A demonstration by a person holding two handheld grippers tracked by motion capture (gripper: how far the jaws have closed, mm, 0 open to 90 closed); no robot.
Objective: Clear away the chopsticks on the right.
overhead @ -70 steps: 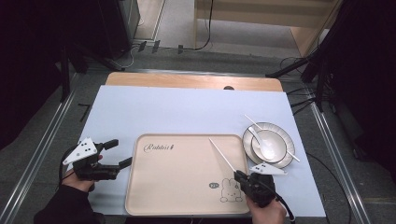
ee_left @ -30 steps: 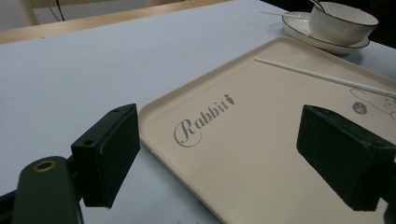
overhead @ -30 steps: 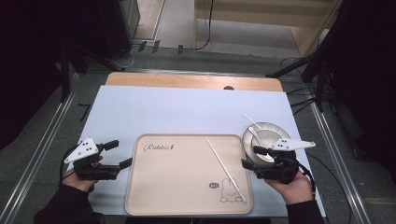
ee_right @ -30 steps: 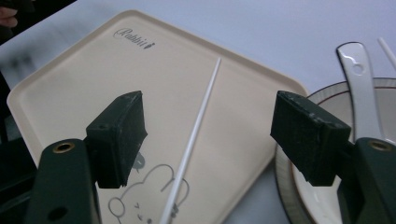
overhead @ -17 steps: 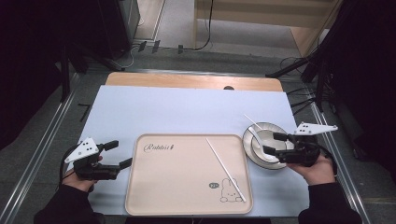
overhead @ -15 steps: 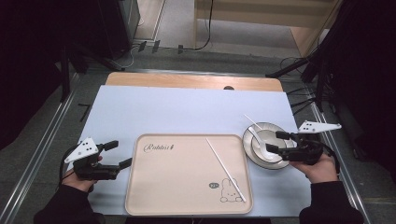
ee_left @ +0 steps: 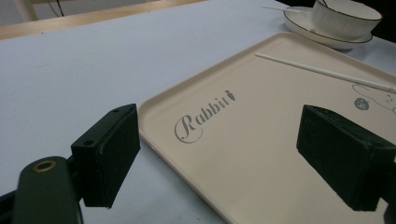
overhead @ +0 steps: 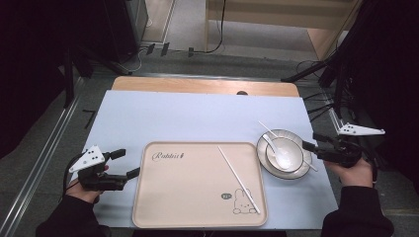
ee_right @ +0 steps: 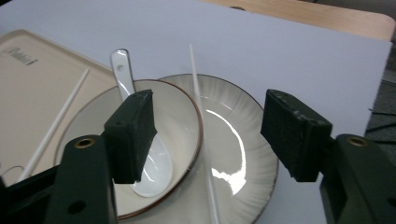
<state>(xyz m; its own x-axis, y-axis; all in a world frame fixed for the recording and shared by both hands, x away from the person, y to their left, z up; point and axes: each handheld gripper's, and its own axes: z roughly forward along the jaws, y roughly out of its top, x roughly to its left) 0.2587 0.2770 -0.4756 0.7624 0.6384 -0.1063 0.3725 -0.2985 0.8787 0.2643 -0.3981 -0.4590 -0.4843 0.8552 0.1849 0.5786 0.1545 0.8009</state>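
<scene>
A beige tray (overhead: pixel 188 187) printed "Rabbit" lies at the table's front, with one white chopstick (overhead: pixel 238 178) slanted across its right half. To its right a white bowl (overhead: pixel 291 157) stands on a plate (overhead: pixel 291 134), with a white spoon (overhead: pixel 276 150) in the bowl. A second chopstick (ee_right: pixel 198 93) rests across the plate beside the bowl. My left gripper (overhead: pixel 127 163) hovers open at the tray's left edge (ee_left: pixel 154 116), holding nothing. My right gripper (overhead: pixel 310 140) is open just right of the plate, jaws toward the bowl (ee_right: pixel 177 107) and empty.
A pale blue mat (overhead: pixel 197 118) covers the wooden table (overhead: pixel 197 85). Dark floor, cables and stands surround the table's far side and right.
My right gripper has swung from the tray's front right corner out to the right of the plate, leaving the chopstick on the tray. The left gripper has stayed put.
</scene>
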